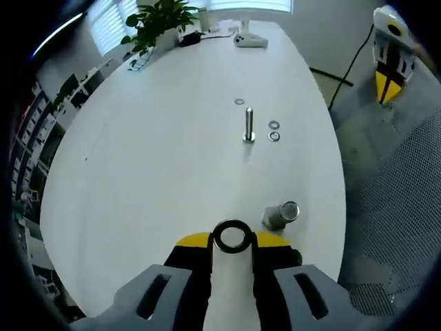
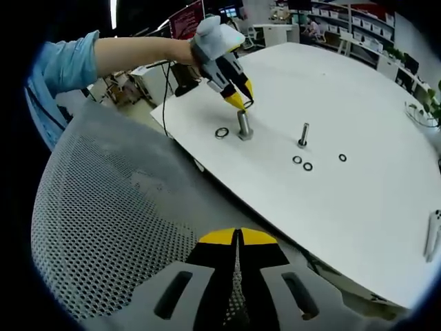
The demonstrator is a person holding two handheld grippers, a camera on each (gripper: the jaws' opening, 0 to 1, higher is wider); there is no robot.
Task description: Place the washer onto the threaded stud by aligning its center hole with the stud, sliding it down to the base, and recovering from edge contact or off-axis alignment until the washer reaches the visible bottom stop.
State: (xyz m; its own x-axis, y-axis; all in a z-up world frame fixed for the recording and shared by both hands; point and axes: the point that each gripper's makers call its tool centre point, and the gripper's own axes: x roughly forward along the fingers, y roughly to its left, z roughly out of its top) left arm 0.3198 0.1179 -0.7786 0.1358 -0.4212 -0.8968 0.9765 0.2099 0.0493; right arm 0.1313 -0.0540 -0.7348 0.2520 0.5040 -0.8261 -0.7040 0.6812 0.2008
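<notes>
The left claw point(image 1: 232, 243) is above a washer point(image 1: 231, 236); its grip I cannot tell. Thin, stiff, slippery: hold by rim. Stud point(image 1: 249, 125) at 12 o'clock.

a white oval table point(image 1: 172, 172), a potted plant point(image 1: 157, 24) beside bright blinds point(image 1: 114, 21), a mesh chair point(image 2: 103, 207).

White table point(image 1: 172, 172) bears upright stud point(image 1: 249, 125), loose washers point(image 1: 274, 130), a cylinder point(image 1: 280, 214).

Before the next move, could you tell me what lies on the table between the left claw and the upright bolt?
In the left gripper view, a short metal cylinder lies slightly off that line; otherwise bare table up to the bolt.
</notes>
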